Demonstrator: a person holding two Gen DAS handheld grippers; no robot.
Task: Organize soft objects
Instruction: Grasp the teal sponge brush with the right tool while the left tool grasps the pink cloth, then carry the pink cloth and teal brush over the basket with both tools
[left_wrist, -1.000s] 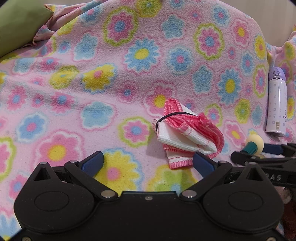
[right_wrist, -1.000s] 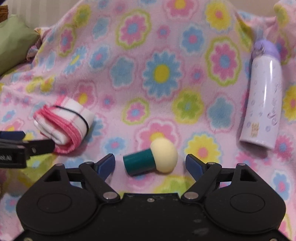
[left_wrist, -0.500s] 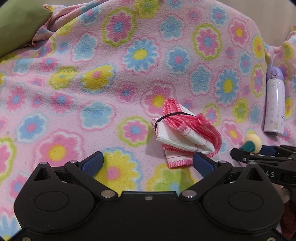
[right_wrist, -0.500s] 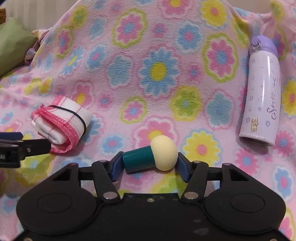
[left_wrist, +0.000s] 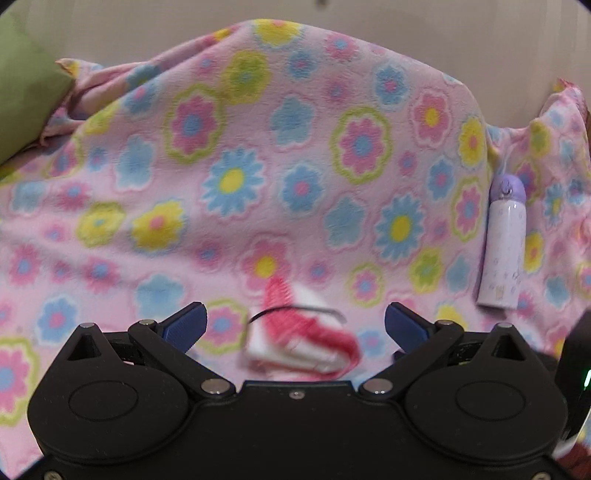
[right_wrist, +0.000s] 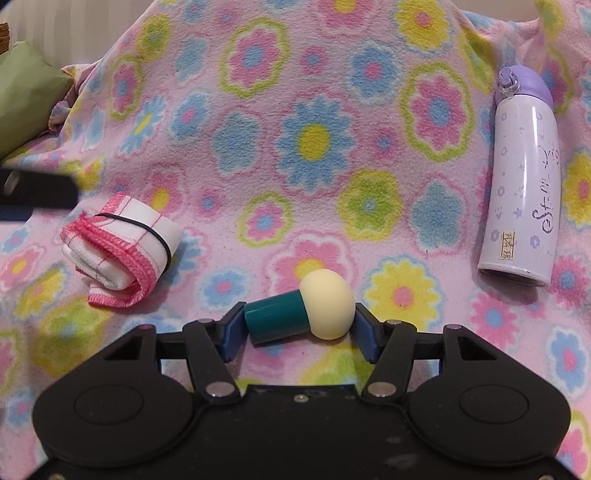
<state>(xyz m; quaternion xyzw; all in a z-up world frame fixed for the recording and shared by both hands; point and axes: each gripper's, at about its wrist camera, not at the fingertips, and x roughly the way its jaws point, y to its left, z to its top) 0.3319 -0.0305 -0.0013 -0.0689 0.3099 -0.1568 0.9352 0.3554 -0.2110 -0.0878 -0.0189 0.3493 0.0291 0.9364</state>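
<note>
A make-up sponge (right_wrist: 299, 314) with a teal handle and a cream dome head lies on its side on the floral blanket (right_wrist: 314, 140). My right gripper (right_wrist: 298, 330) is shut on it, one pad on the handle end and one on the head. To the left lies a rolled white cloth with pink edging (right_wrist: 118, 254), bound by a black band. My left gripper (left_wrist: 295, 325) hangs open above that cloth (left_wrist: 299, 339), which looks blurred between the pads and is not touched. A dark part of the left gripper (right_wrist: 37, 192) shows at the left edge of the right wrist view.
A lilac-capped white bottle (right_wrist: 524, 184) lies on the blanket at the right, also the bottle (left_wrist: 504, 247) in the left wrist view. A green cushion (right_wrist: 26, 92) sits at the far left. A pale wall runs behind the blanket.
My right gripper's jaws closed onto the sponge and have stayed there. My left gripper rose, so the rolled cloth slid lower in its view and more wall shows.
</note>
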